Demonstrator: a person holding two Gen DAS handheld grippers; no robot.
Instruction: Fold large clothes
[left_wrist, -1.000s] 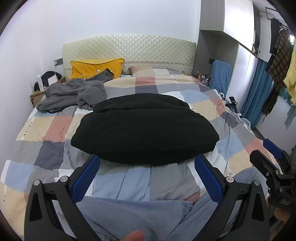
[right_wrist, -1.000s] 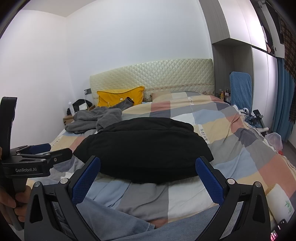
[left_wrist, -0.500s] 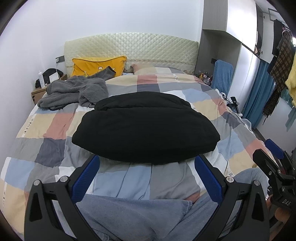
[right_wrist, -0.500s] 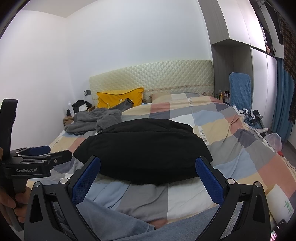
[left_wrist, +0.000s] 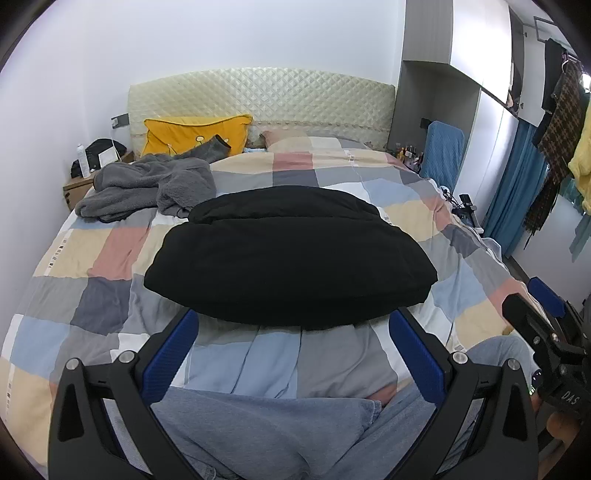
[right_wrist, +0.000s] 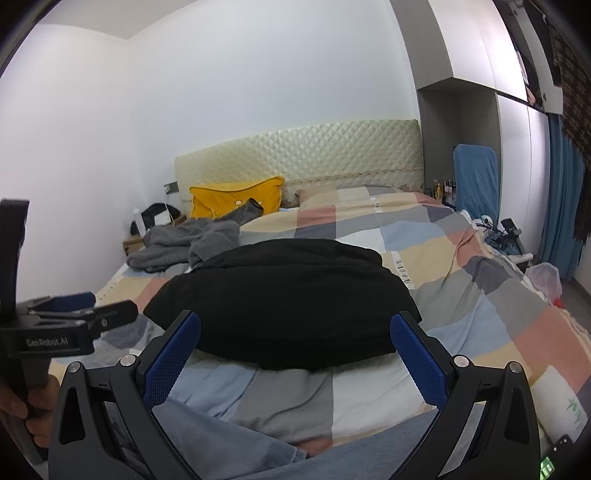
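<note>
A black garment (left_wrist: 291, 254) lies folded into a broad oval bundle in the middle of the checkered bed; it also shows in the right wrist view (right_wrist: 284, 299). My left gripper (left_wrist: 293, 332) is open and empty, held back from the garment's near edge. My right gripper (right_wrist: 295, 336) is open and empty, also just short of the near edge. Each gripper shows in the other's view: the right one at the right edge (left_wrist: 543, 321), the left one at the left edge (right_wrist: 74, 314). A crumpled grey garment (left_wrist: 147, 184) lies at the bed's far left.
The checkered duvet (left_wrist: 92, 258) covers the whole bed. A yellow pillow (left_wrist: 195, 133) leans on the quilted headboard (left_wrist: 258, 96). A nightstand (left_wrist: 79, 186) stands at far left. A blue-covered chair (left_wrist: 441, 155), wardrobe and hanging clothes (left_wrist: 561, 122) are on the right. The person's jeans-clad legs (left_wrist: 258, 428) are below the grippers.
The left wrist view has tilted slightly, so the bed sits a little lower in frame. The black garment and both open grippers are otherwise unchanged.
</note>
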